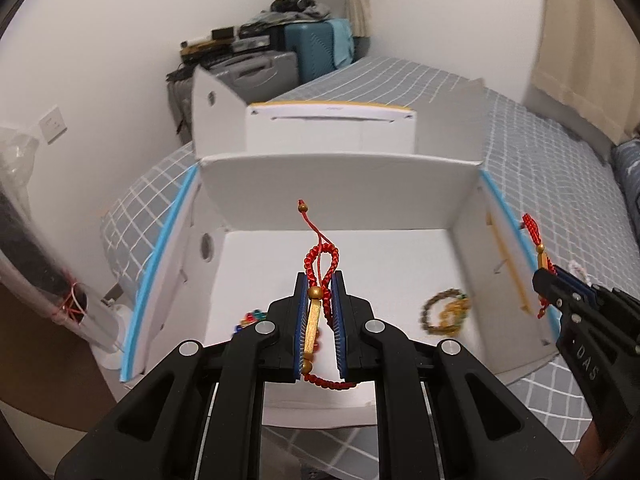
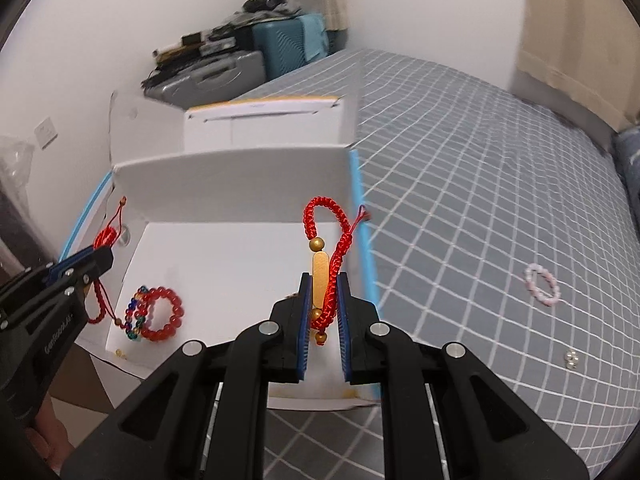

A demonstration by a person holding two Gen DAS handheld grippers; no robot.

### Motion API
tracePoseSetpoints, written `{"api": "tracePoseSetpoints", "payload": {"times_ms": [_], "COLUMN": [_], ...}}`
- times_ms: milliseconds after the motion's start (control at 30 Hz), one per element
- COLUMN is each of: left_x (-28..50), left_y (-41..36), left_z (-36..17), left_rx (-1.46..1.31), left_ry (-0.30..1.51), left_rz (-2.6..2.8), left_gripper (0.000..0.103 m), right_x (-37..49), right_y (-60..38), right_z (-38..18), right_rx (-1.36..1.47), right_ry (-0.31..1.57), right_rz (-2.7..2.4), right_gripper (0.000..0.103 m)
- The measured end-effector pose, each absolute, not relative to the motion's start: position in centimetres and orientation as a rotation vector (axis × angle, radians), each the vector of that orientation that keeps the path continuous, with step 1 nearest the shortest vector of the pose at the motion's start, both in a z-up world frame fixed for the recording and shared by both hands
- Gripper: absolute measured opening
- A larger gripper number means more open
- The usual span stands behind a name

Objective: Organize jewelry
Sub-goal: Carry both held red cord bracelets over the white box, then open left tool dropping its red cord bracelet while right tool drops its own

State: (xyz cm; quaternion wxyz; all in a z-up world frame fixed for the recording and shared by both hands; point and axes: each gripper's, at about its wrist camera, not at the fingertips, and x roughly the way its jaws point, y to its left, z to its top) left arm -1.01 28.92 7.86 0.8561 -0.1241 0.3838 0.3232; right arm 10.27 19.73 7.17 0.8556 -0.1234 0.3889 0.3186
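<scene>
In the left wrist view my left gripper (image 1: 318, 278) is shut on a red braided cord bracelet (image 1: 314, 320) with a gold bar and gold beads, held over an open white box (image 1: 340, 188) with blue edges. At that view's right edge, my right gripper (image 1: 545, 276) pinches a second red cord bracelet (image 1: 532, 228) near the box's right wall. The right wrist view shows the right gripper (image 2: 324, 280) shut on that bracelet (image 2: 320, 276), and the left gripper (image 2: 102, 256) at the box's left side. On the box floor lie a red bead bracelet (image 2: 162, 314), a multicoloured bead bracelet (image 2: 134, 316) and an olive-yellow bead bracelet (image 1: 444, 312).
The box stands on a bed with a grey checked sheet (image 2: 480, 200). A pink bead bracelet (image 2: 542, 284) and a small silvery piece (image 2: 572, 358) lie on the sheet right of the box. Suitcases (image 1: 316, 48) and clutter stand against the far wall. A person's hand (image 2: 48, 432) grips the left tool.
</scene>
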Motion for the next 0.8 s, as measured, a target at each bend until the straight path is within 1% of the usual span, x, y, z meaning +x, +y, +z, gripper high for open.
{"api": "tracePoseSetpoints", "payload": {"times_ms": [233,600,800], "left_x": [-1.5,-1.4,-1.7], "left_y": [31.5,33.9,34.2], "left_z": [5.2,2.4,2.1], "left_rx": [-0.294,-0.334,-0.349], "left_ry": [0.865,0.931,0.932], "left_rz": [0.693,0.694,0.7], "left_gripper": [0.011,0.012,0.016], "right_x": [9.5,9.9,9.9], "right_y": [22.2,23.9,24.3], "right_z": [4.8,2.3,1.7], "right_rx": [-0.303,-0.332,-0.344], "right_ry": [0.856,0.923,0.938], "right_rz": [0.683,0.678,0.688], "right_gripper": [0.011,0.011,0.014]}}
